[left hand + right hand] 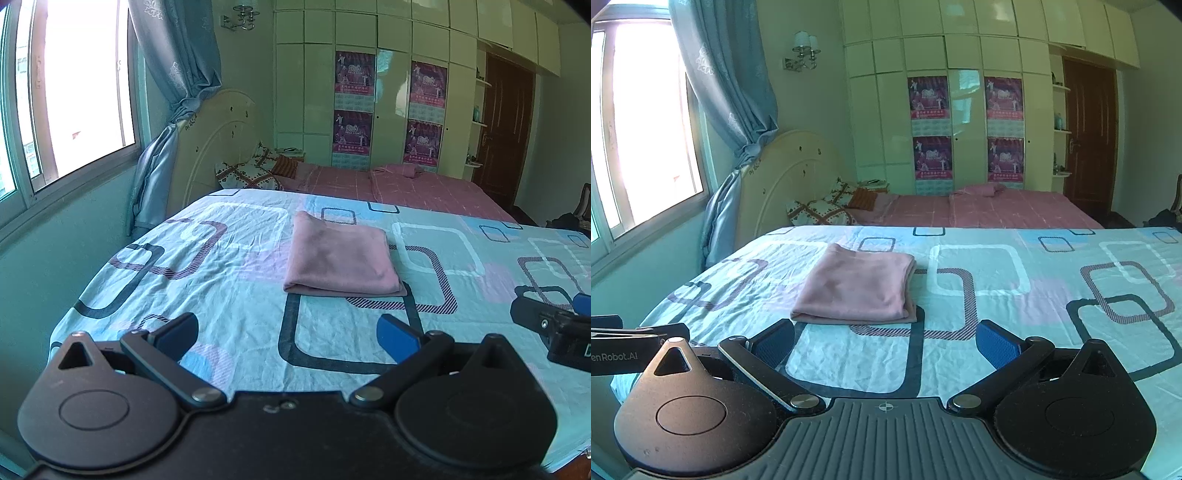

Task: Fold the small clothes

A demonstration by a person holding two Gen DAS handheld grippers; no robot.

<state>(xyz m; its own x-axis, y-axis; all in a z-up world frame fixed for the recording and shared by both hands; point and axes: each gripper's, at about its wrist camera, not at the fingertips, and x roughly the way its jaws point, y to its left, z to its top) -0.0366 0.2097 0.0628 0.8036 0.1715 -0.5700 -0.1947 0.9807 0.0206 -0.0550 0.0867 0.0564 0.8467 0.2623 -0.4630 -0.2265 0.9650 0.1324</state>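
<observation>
Pink garment [341,254] lies ahead of the left gripper [288,338], slightly right of its centre line; from the right gripper [884,341] it sits ahead and a little left; apart from both, nothing touching it. It rests flat on the bed [229,280], already a compact rectangle of several stacked layers; fold edge rounded on the near-left corner, loose layer edges showing along the right side; fabric looks soft, matte, fleece-like, no visible wrinkles on top.

Both grippers: blue-padded fingers spread wide, nothing between them; held low over the near part of the bed, side by side, the right gripper's body visible at the right edge of the left view. Judgement: this stance suits a finished fold, since neither is holding cloth; folding of this piece appears complete or nearly so.

Bed sheet: thin cotton-like, creased, pale blue with rounded-square outlines; creases suggest it shifts easily under dragged cloth. No other loose garment visible near the grippers.
</observation>
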